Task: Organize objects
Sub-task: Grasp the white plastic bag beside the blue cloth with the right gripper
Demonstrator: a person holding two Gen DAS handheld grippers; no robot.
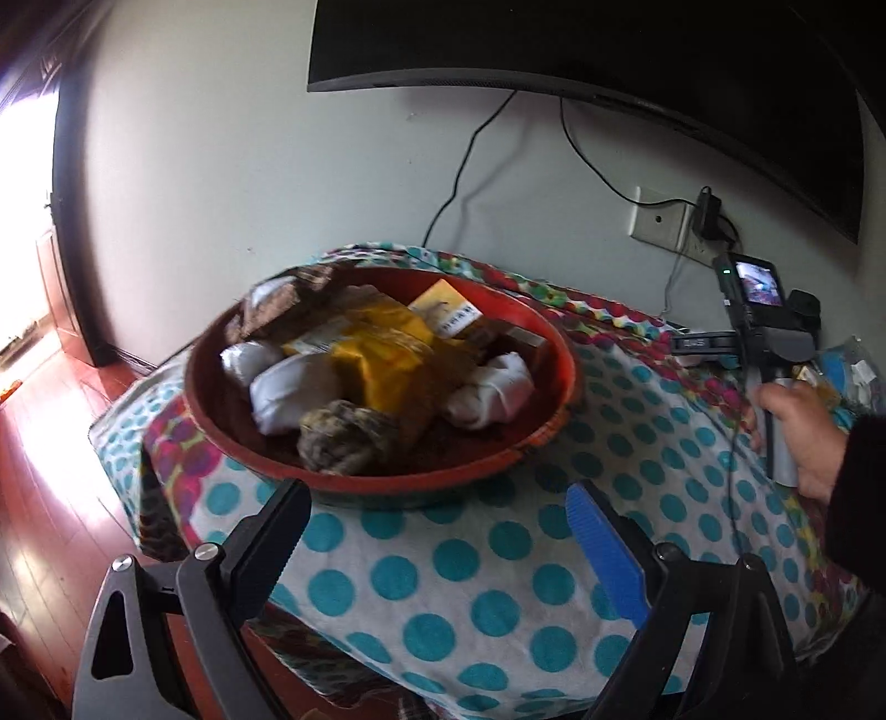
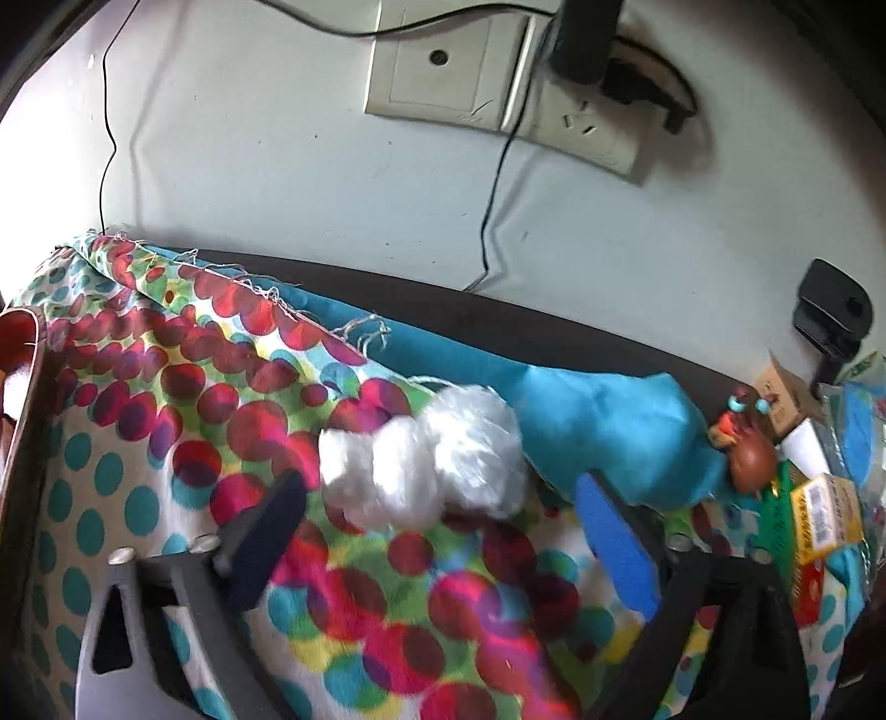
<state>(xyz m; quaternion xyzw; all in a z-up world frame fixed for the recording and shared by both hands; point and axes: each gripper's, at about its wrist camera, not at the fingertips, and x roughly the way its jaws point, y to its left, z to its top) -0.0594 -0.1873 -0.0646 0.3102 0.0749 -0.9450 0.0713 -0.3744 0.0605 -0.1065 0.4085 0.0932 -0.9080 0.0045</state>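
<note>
A red basket (image 1: 545, 338) sits on a polka-dot cloth (image 1: 443, 559), filled with white wrapped bundles (image 1: 288, 390), a yellow packet (image 1: 382, 354), a small yellow box (image 1: 446, 313) and a brownish lump (image 1: 343, 437). My left gripper (image 1: 437, 531) is open and empty just in front of the basket. My right gripper (image 2: 443, 526) is open, and a white crinkled plastic bundle (image 2: 426, 462) lies on the cloth just ahead of its fingertips, untouched. The right gripper's body (image 1: 769, 327) shows held in a hand at the right.
A wall socket (image 2: 443, 72) with plugs and cables is on the wall behind the table. A brown figurine (image 2: 747, 451), small boxes (image 2: 825, 520) and blue fabric (image 2: 614, 432) lie at the right. The basket rim (image 2: 22, 354) is at the left. A dark screen (image 1: 609, 50) hangs above.
</note>
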